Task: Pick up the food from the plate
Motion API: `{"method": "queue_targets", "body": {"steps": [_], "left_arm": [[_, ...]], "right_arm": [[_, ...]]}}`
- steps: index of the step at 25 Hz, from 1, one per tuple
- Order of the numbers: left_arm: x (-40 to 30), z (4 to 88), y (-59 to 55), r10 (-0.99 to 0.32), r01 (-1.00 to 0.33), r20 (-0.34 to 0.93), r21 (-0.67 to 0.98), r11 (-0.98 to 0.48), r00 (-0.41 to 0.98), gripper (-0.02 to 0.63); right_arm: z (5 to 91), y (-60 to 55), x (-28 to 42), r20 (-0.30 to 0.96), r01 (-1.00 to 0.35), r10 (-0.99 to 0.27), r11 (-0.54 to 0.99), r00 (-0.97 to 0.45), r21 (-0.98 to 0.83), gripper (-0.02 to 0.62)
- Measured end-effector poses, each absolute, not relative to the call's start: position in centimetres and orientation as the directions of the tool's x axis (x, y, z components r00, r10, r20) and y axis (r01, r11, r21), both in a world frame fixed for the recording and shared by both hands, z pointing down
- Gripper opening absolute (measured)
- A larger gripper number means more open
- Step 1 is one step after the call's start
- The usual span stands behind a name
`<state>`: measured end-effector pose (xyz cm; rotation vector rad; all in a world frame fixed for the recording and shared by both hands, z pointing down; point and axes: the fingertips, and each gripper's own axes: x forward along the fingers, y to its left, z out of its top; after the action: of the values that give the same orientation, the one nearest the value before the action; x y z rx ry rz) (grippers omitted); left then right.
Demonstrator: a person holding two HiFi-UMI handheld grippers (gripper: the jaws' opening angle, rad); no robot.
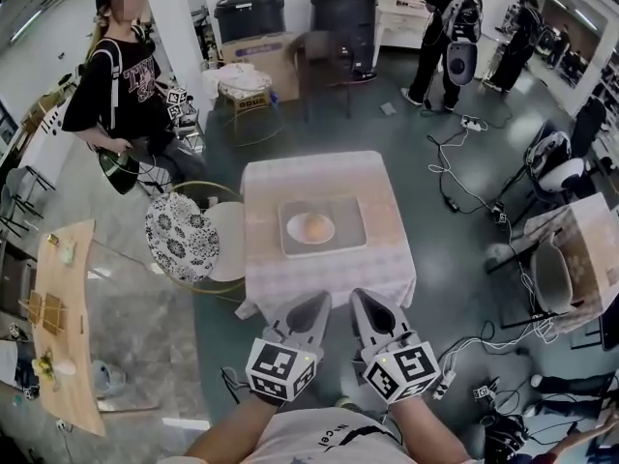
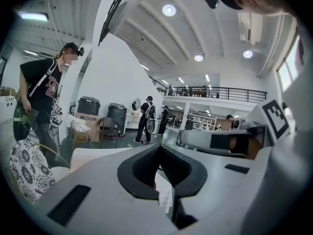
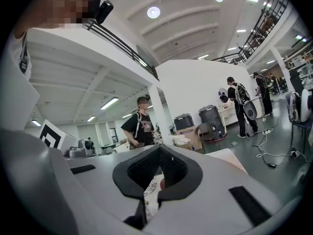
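Left gripper point(image 1: 317, 301) point(image 2: 159, 146): jaws pressed together tip to tip, nothing between them. Right gripper point(image 1: 364, 297) point(image 3: 159, 147): likewise closed and empty, held just beside the left one, marker cubes of both toward the body.

Both pointed forward, tips at the near edge of the table point(image 1: 309, 177) with its pale checked cloth.

Further out, at the middle of the table: a grey tray point(image 1: 354, 222). On the tray, a white plate point(image 1: 292, 232). On the plate, the food point(image 1: 313, 226), a round orange-tan lump, perhaps a bun, too small to tell for sure. Well apart from both grippers, untouched.

Left of the table, close against it: a round-framed chair point(image 1: 179, 237) with a black-and-white patterned cushion. Beyond that, a person point(image 1: 121, 85) in a black top, standing.

Behind the table, two dark bins point(image 1: 250, 10) by the far wall, and a cardboard box point(image 1: 261, 56) just in front of them.
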<state>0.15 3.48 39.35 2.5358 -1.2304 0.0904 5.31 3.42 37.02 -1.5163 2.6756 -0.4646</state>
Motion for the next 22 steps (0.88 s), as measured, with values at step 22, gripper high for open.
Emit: {"method": "queue_targets", "body": {"steps": [22], "left_arm": [[-1.5,49.3,-11.0,-0.75,-0.811,0.312,0.257,-0.525,0.584,0.006]], "right_arm": [[44.7,-10.5,4.0,0.224,-0.861,-0.847,0.41,-0.482,-0.301,0.014]]}}
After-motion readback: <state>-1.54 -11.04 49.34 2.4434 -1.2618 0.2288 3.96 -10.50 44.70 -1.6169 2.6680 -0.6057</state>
